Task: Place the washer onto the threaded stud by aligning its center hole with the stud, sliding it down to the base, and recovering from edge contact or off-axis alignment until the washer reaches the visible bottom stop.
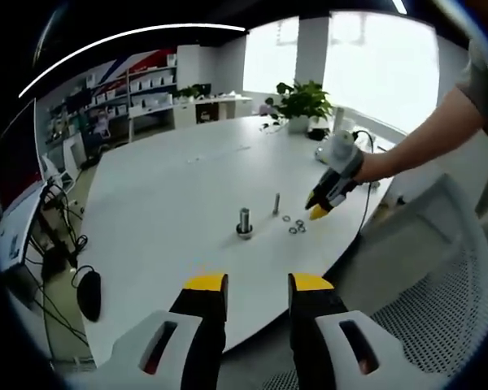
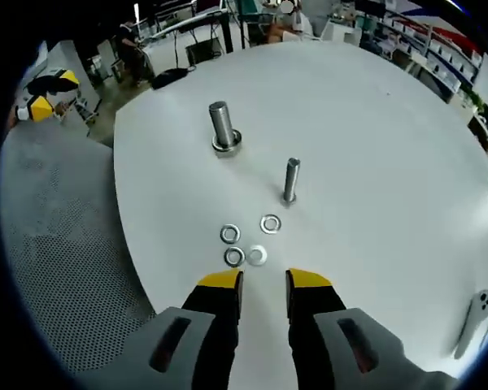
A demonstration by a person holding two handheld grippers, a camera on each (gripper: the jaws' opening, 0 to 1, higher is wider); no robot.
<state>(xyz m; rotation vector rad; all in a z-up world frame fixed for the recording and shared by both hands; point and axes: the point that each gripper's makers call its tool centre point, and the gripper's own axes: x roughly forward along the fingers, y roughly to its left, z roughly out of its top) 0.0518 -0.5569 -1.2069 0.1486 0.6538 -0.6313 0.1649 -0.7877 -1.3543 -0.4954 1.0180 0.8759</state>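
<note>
Several loose washers (image 2: 229, 235) lie on the white table (image 2: 374, 146) just ahead of my right gripper (image 2: 264, 283), which is open and holds nothing. Behind them a thin threaded stud (image 2: 290, 179) stands upright. A thicker stud (image 2: 221, 126) stands further back with a ring at its base. In the left gripper view my left gripper (image 1: 259, 284) is open and empty, off the table's near edge. Beyond it are the thick stud (image 1: 244, 221), the thin stud (image 1: 276, 203) and the washers (image 1: 293, 224). The right gripper (image 1: 317, 207) hovers just beside the washers.
A mesh chair (image 1: 439, 276) sits at the table's edge beside the person's arm (image 1: 423, 142). A phone (image 2: 476, 313) lies on the table to the right. A potted plant (image 1: 301, 101) stands at the far side. A mouse (image 1: 89, 294) lies on a lower desk.
</note>
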